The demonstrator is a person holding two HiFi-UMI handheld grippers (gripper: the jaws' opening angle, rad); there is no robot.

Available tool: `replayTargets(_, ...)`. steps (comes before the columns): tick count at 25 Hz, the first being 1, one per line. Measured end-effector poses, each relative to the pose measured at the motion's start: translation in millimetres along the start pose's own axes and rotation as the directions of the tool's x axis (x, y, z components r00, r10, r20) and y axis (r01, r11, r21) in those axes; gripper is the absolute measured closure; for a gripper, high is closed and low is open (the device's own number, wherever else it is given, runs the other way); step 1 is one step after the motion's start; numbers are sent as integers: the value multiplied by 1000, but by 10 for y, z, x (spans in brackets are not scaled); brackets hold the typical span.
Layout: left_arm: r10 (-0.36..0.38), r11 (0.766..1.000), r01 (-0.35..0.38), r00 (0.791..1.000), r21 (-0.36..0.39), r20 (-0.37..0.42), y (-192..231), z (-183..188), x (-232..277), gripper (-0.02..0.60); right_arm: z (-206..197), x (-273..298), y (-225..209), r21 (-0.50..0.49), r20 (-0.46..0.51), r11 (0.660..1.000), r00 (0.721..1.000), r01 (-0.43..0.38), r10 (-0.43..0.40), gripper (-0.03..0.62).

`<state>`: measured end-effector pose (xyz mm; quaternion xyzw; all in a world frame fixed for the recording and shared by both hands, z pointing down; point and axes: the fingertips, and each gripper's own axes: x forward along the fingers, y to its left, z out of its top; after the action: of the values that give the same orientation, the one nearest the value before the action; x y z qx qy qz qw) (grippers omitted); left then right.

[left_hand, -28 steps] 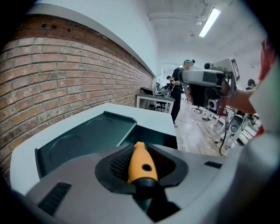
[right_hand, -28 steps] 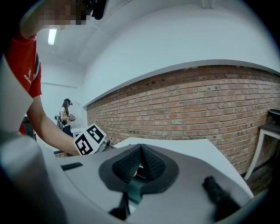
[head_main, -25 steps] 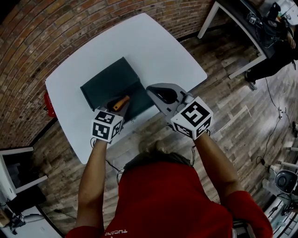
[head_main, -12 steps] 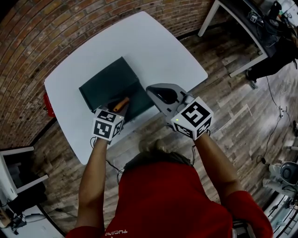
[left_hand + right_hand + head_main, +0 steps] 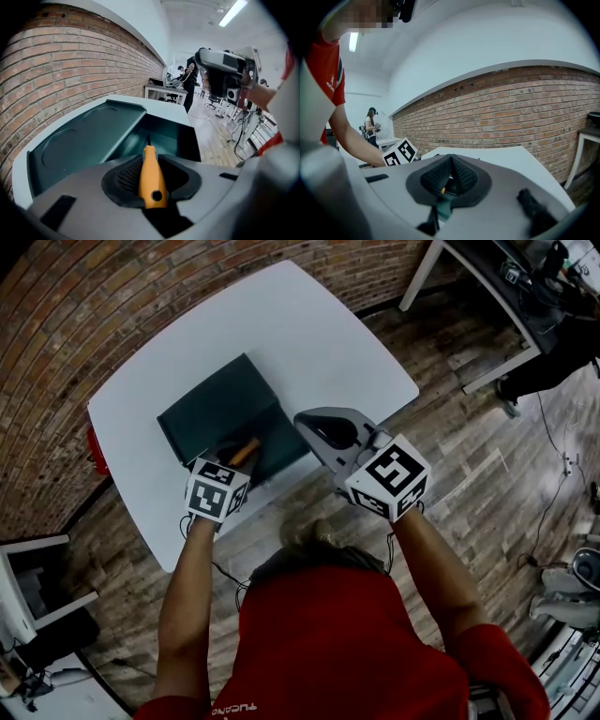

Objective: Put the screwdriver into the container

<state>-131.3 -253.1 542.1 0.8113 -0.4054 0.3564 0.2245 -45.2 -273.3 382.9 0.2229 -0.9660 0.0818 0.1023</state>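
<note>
Left gripper view: the left tongs are pinching the screwdriver by its orange handle, with the dark shaft pointing forward and down into the open cavity of the dark green container. The container's lid is folded back to the left and lies flat, so the opening is fully exposed. In the head view the container sits near the front edge of the white table, and the screwdriver is over its near side, above the opening. The tool has not been released. Judged progress: pickup and transport are complete; what remains is lowering the tip the rest of the way, letting go, and clearing the tongs. The right tongs are pressed together with nothing between the pads; they hang level just beside the container's right corner and do not block the opening. Nothing lies across the cavity. A small red object sits at the table's far left edge, well apart from the work. A brick wall runs behind the table.
</note>
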Motion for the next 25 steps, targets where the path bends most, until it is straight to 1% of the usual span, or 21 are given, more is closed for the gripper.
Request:
replayTargets(5,-1,1000,1,1000,-2,-22,17,-27,22,472,-7,2,-15,-2,-2,1000,1000,2,-2,563)
replayTargets(12,-15,1000,14,994,-4,-111,5,-122,108,471,4,-15,-40,-1,-1,1000,1000,8,-8,563)
replayTargets(20,-41,999,39,980,-14,-196,-21,-215,187,469,-16,-65,-76,6,-3,1000,1000,17,-17,563)
replayTargets(25,-53,999,54,976,-3,-212,-32,-224,204,468,-22,-92,-95,7,-1,1000,1000,24,-24,563)
